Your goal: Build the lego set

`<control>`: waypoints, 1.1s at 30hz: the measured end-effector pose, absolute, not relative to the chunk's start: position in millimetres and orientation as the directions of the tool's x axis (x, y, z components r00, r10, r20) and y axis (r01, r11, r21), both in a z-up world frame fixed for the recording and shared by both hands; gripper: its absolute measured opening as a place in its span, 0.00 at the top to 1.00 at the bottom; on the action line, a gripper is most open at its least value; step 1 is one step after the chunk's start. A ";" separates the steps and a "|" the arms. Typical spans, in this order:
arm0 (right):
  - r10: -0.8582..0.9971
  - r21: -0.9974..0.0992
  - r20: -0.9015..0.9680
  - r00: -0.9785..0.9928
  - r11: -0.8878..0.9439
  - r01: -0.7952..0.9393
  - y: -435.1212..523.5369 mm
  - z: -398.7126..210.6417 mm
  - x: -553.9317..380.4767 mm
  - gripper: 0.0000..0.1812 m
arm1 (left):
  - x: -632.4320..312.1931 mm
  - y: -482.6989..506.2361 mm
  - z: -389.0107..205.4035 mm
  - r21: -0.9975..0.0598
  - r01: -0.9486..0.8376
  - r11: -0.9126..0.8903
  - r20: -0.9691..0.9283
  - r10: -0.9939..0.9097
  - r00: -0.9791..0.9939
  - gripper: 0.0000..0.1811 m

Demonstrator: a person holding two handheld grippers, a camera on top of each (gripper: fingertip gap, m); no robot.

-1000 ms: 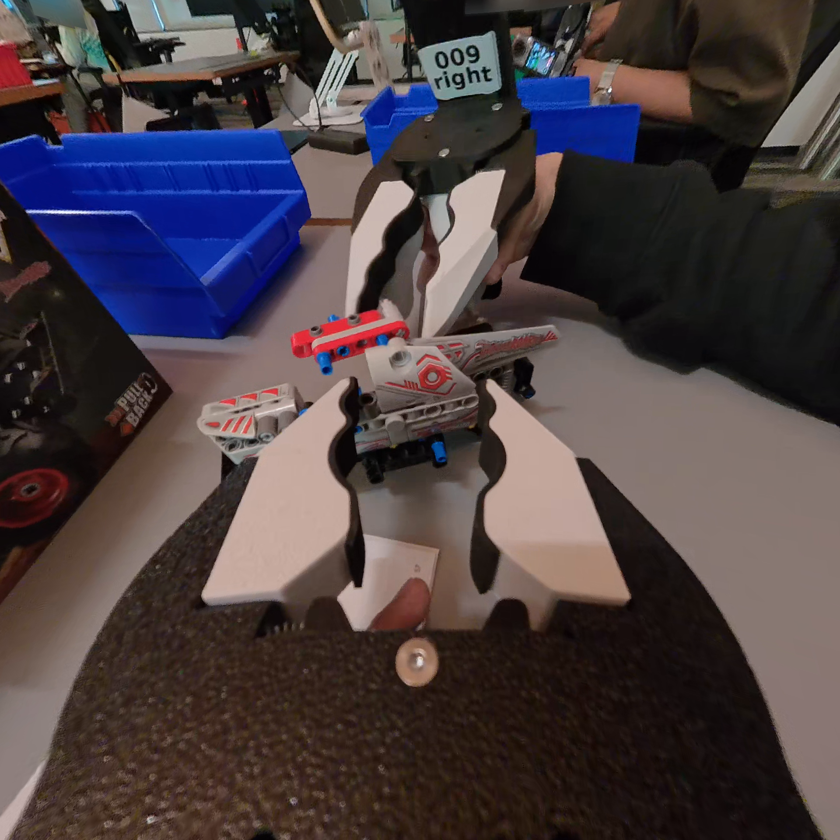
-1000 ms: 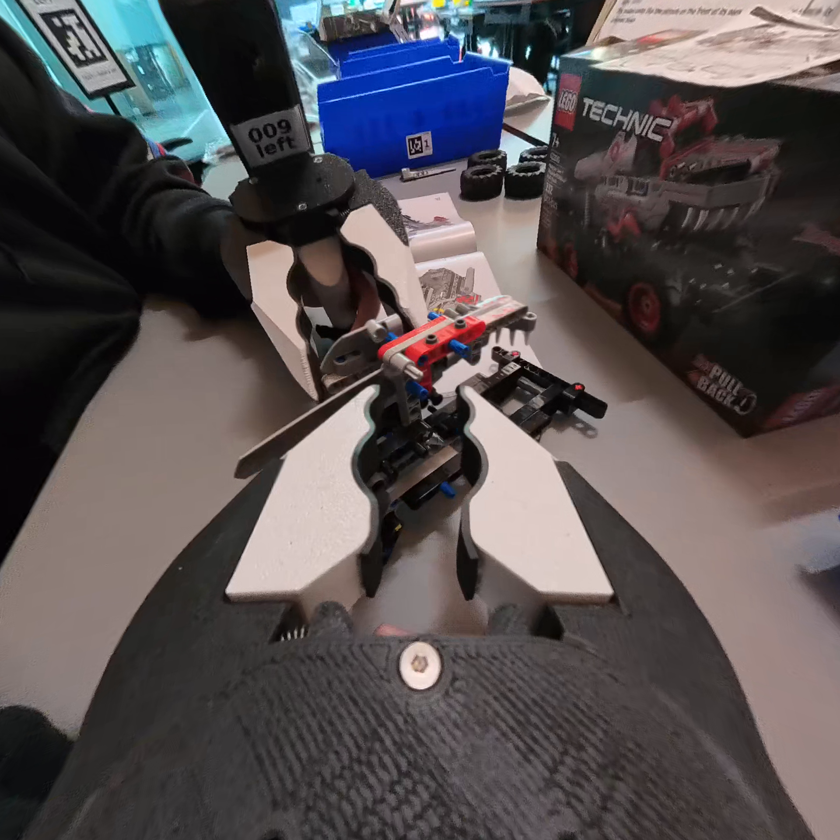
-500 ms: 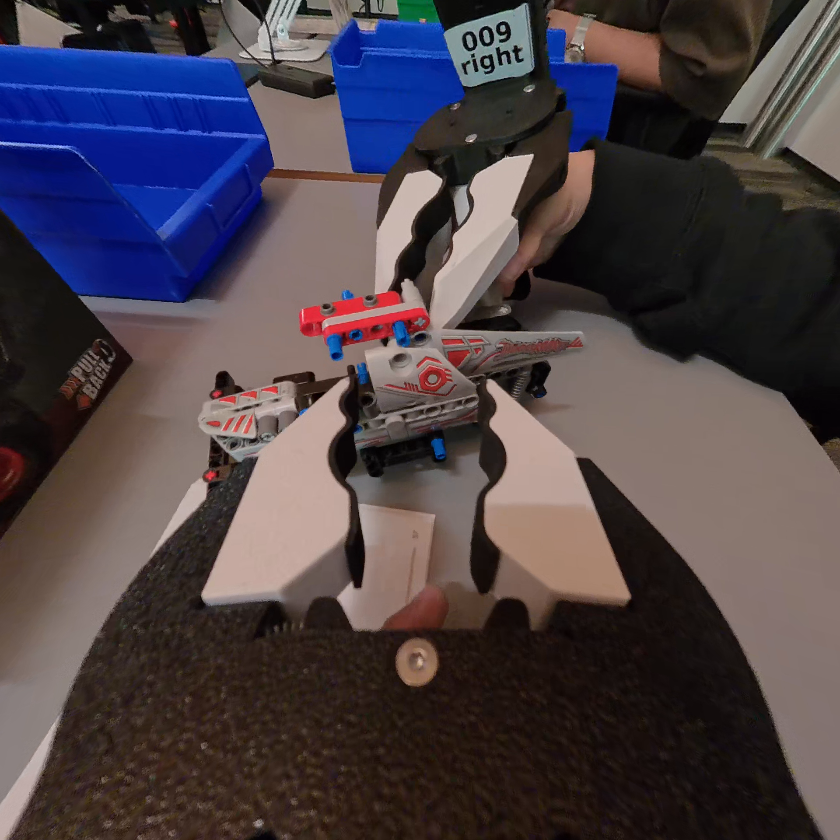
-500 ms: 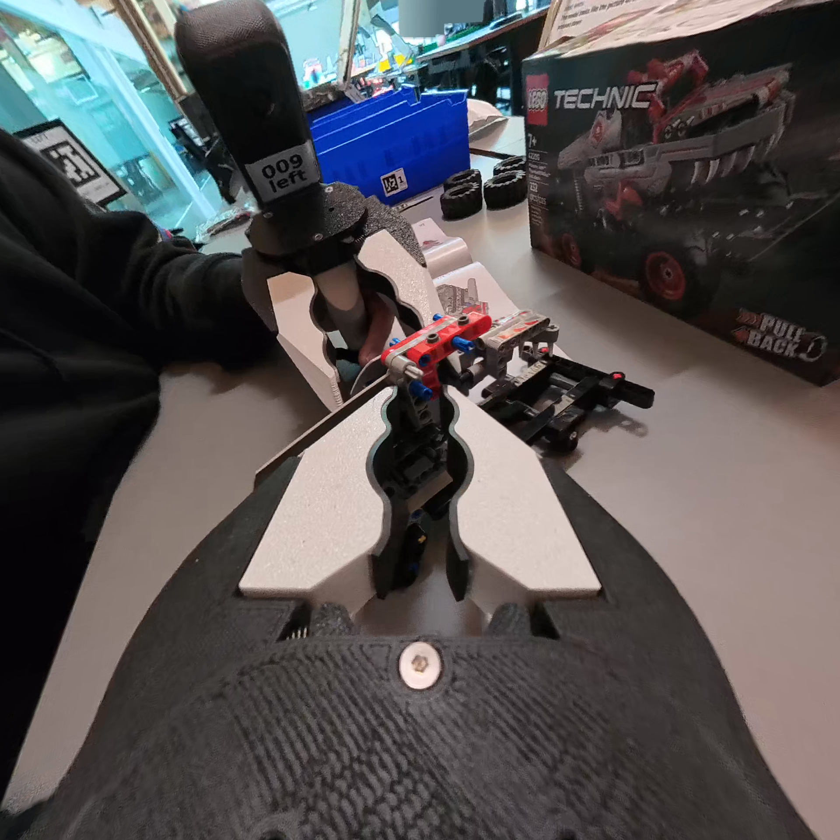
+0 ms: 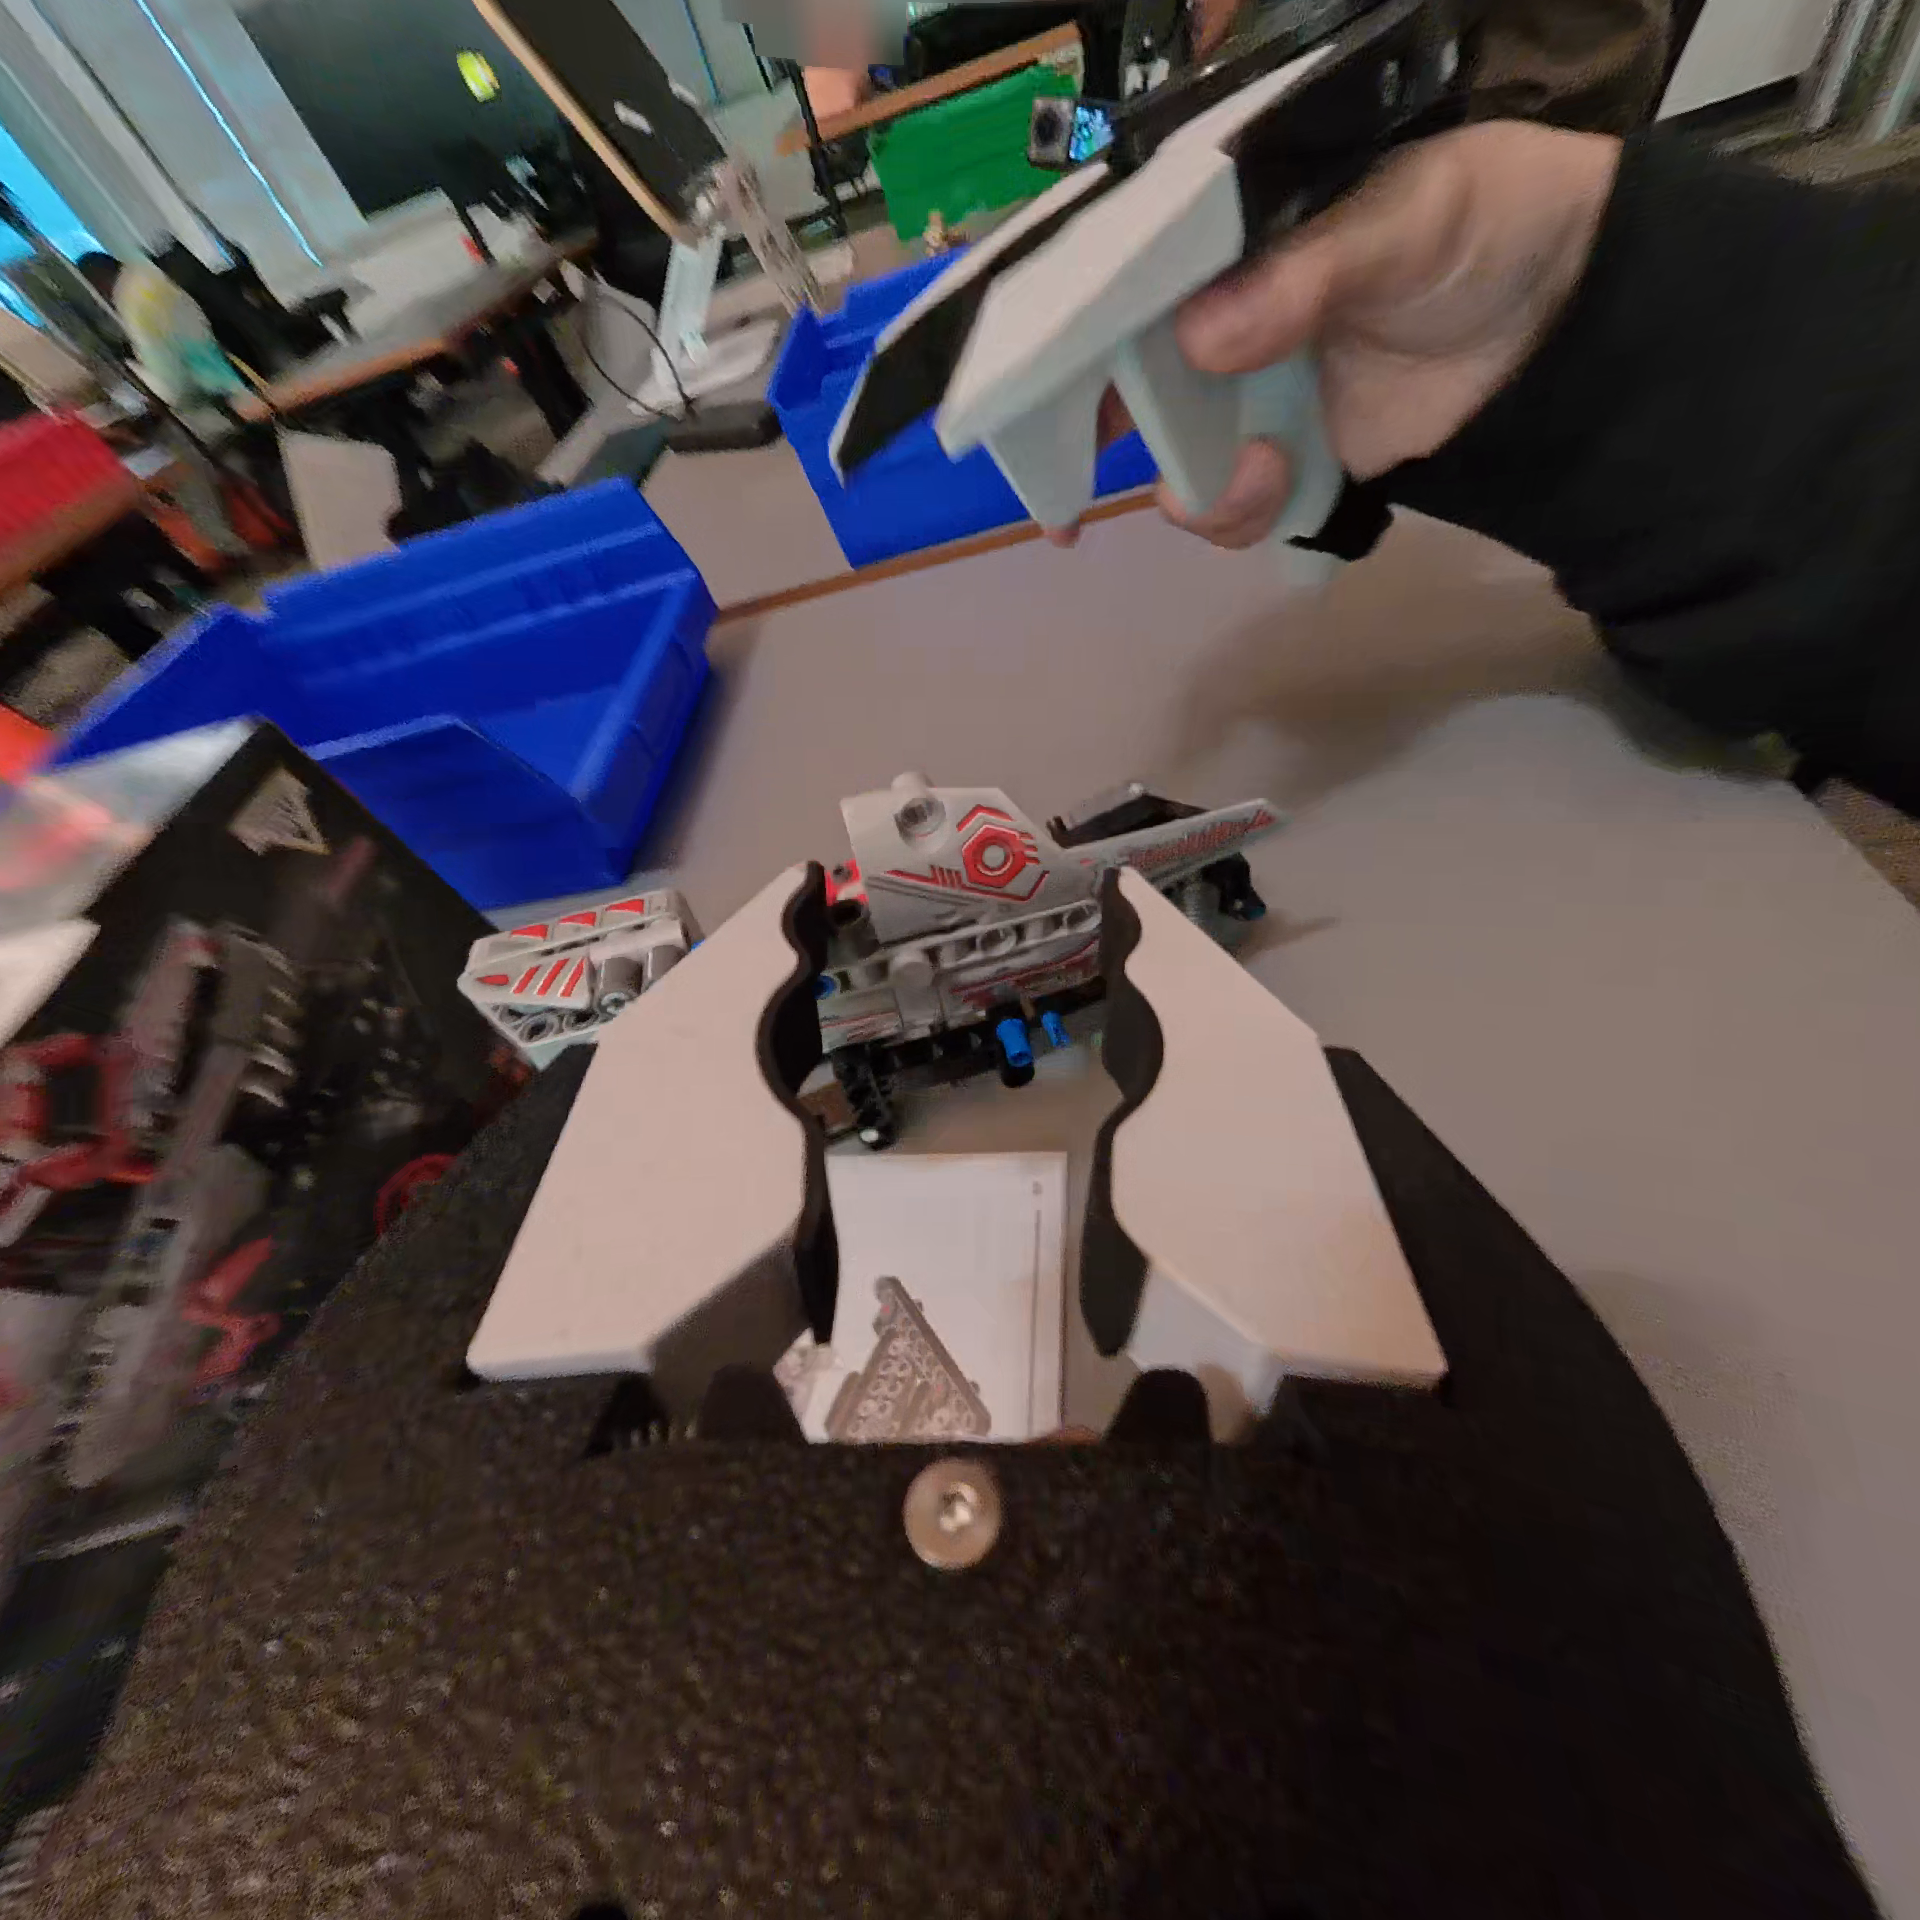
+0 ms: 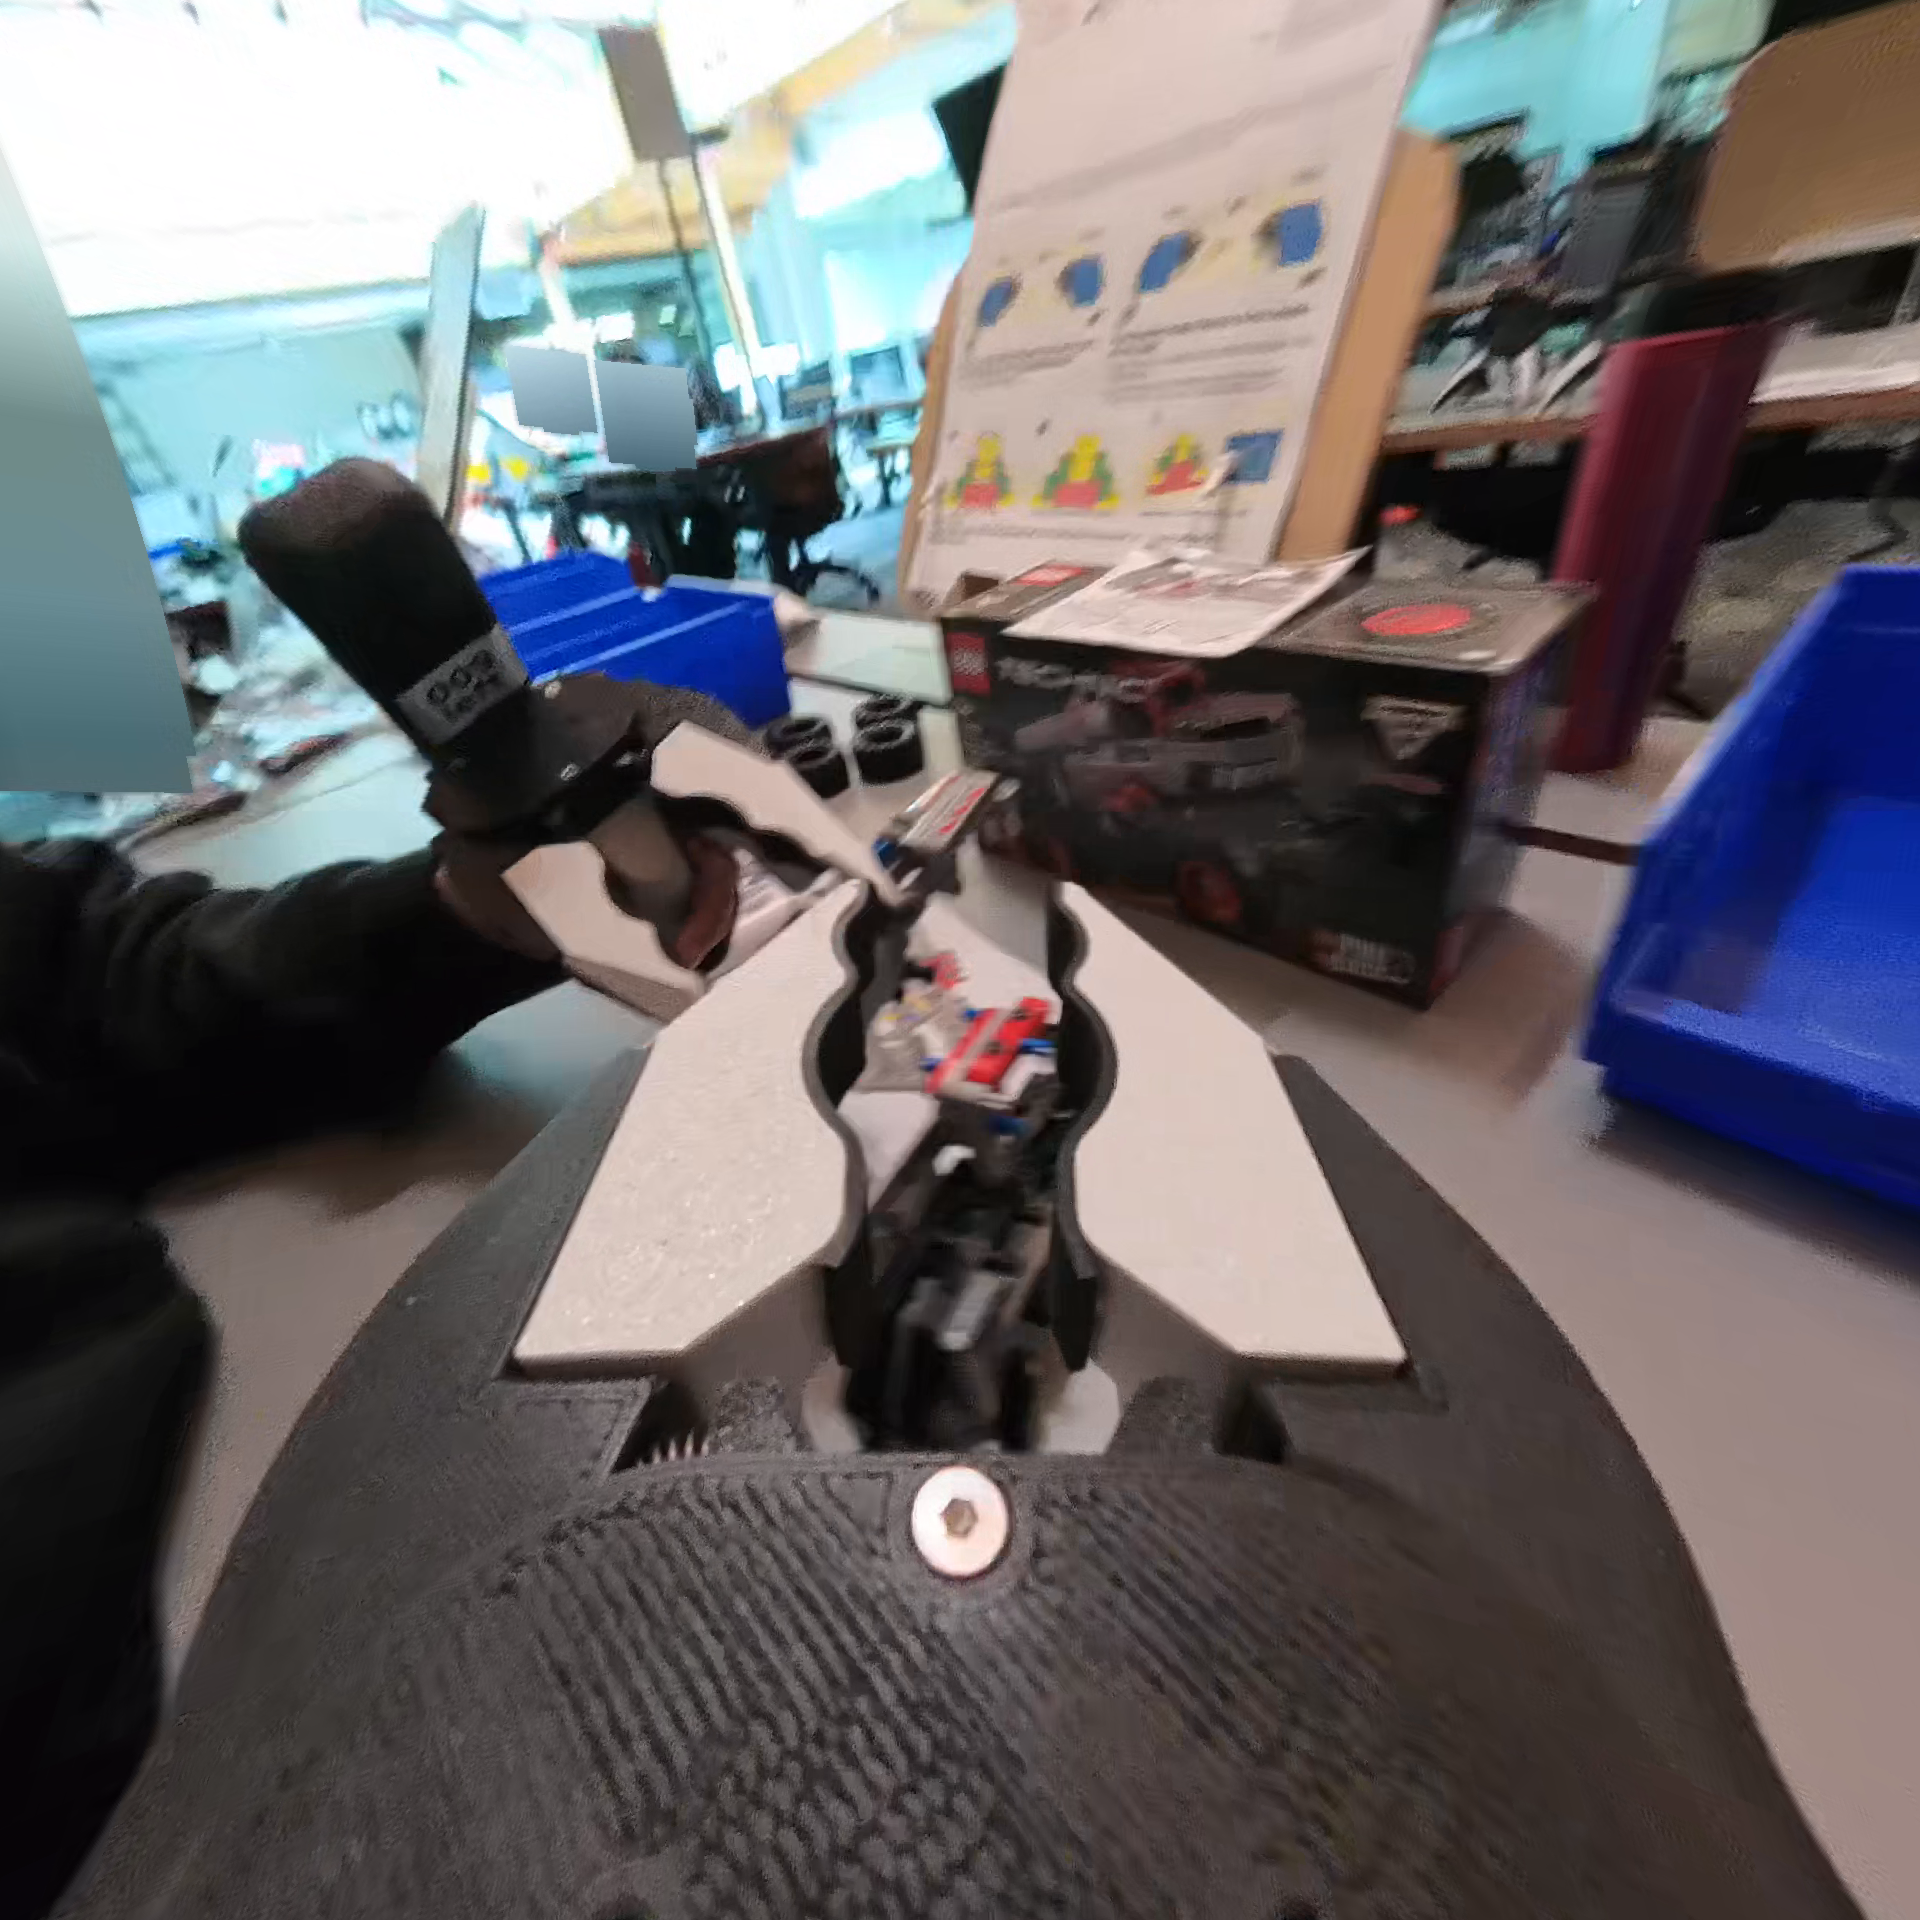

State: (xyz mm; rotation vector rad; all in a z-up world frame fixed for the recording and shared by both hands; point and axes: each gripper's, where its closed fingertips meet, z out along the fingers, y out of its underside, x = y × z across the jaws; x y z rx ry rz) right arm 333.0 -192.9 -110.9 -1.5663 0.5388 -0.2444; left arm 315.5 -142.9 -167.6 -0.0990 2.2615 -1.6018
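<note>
Since half a second ago, my right tool (image 5: 894, 416) has lifted away from the model (image 5: 966, 883) and now hangs high at the upper right of the left wrist view, held by a hand (image 5: 1403, 301) in a black sleeve. From its own camera, its jaws stand partly open with nothing between the pads. Through the gap I look down on the blurred model and its red beam (image 6: 992, 1044).

My left tool (image 5: 961, 914) is closed on the model. The grey body with red markings fills the space between the two fingertips. A long grey blade sticks out to the right, and a smaller grey panel pokes out behind the left finger. The model sits low over the grey tabletop (image 5: 1455, 1039), at the far edge of a white booklet (image 5: 945, 1236). I cannot tell whether it rests on the surface.

A dark set box (image 5: 208, 1039) stands to the left, blurred. A blue bin (image 5: 499, 707) lies beyond the model. In the right wrist view, black tyres (image 6: 842, 743) lie beside the box, behind the left tool.
</note>
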 end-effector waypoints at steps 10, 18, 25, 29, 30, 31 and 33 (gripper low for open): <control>-0.399 -0.950 -0.179 0.899 -0.166 -0.263 -129.0 -136.1 297.2 0.93 | 301.6 -144.9 -154.2 -0.829 0.339 0.446 -0.488 -0.281 -0.826 0.72; -0.449 -0.963 -0.189 0.874 -0.090 -0.254 -125.3 -129.8 301.9 0.96 | 303.3 -139.4 -148.5 -0.822 0.342 0.456 -0.509 -0.318 -0.800 0.75; -0.506 -0.957 -0.243 0.828 -0.017 -0.291 -123.6 -129.9 309.9 0.96 | 313.1 -128.4 -144.4 -0.883 0.189 0.430 -0.412 -0.516 -0.751 0.73; -0.510 -0.949 -0.291 0.809 0.047 -0.312 -120.5 -126.0 312.5 0.96 | 307.3 -129.3 -139.4 -0.918 0.137 0.372 -0.348 -0.590 -0.729 0.74; -0.499 -0.946 -0.309 0.809 0.071 -0.317 -117.9 -124.2 311.7 0.96 | 307.6 -129.6 -138.7 -0.919 0.134 0.371 -0.348 -0.603 -0.718 0.75; -0.491 -0.940 -0.332 0.805 0.100 -0.326 -115.9 -122.4 311.8 0.96 | 307.9 -130.0 -137.5 -0.920 0.133 0.368 -0.349 -0.616 -0.707 0.76; -0.471 -0.925 -0.380 0.796 0.169 -0.342 -112.9 -117.6 312.3 0.96 | 309.4 -128.9 -133.4 -0.923 0.142 0.359 -0.356 -0.651 -0.671 0.78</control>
